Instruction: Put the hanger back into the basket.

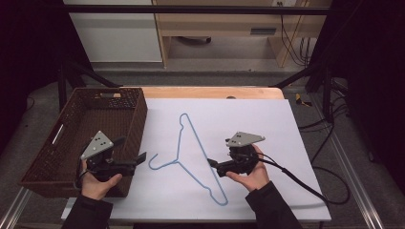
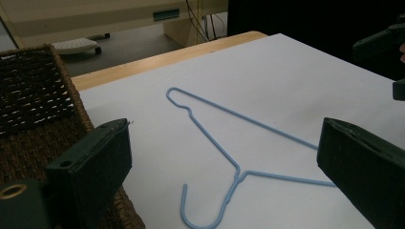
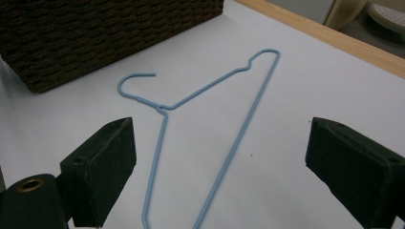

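Between both spread grippers, the blue hanger (image 1: 193, 157) looks light, thin, slippery; pinch near its hook.

I see thin blue wire hanger (image 1: 193, 155) flat on white sheet (image 1: 267, 124) at frame centre; dark brown woven basket (image 1: 62, 157) at left, my grippers flanking hanger.

My thin light-blue wire clothes hanger (image 1: 193, 155) (image 2: 239, 143) (image 3: 205, 124) lies flat on the white sheet (image 1: 267, 129), hook curled toward nine o'clock, near the dark brown woven basket (image 1: 62, 138); one corner points to twelve, the other toward five.
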A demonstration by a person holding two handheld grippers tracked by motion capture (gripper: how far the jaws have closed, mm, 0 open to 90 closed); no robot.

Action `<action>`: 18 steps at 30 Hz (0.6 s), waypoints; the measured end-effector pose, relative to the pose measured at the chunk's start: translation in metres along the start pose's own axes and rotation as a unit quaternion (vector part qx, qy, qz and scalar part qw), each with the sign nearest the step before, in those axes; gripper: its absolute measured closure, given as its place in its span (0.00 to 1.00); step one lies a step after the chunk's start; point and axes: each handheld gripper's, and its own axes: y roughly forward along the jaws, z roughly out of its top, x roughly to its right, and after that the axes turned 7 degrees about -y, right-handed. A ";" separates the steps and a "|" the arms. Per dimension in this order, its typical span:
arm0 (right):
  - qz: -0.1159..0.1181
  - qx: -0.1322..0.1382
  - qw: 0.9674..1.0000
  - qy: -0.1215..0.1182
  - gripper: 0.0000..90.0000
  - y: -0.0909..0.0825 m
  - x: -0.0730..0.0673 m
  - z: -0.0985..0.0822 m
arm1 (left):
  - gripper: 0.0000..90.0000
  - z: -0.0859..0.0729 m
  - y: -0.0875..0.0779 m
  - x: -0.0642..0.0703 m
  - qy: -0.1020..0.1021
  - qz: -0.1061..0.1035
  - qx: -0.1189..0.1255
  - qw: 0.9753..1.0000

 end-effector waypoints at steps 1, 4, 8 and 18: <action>0.003 -0.003 1.000 -0.003 0.12 0.003 -0.002 0.001 | 0.05 0.000 0.000 0.000 0.000 0.000 0.000 1.000; 0.007 -0.010 1.000 -0.007 0.12 0.013 -0.006 0.004 | 0.05 0.000 0.000 -0.001 0.000 0.000 0.000 1.000; 0.017 -0.021 1.000 -0.004 0.14 0.026 -0.009 0.004 | 0.05 0.000 0.001 0.000 0.002 -0.001 -0.003 1.000; 0.035 -0.059 0.997 -0.015 0.20 0.054 -0.024 0.003 | 0.05 0.000 0.001 -0.001 0.004 -0.004 -0.005 1.000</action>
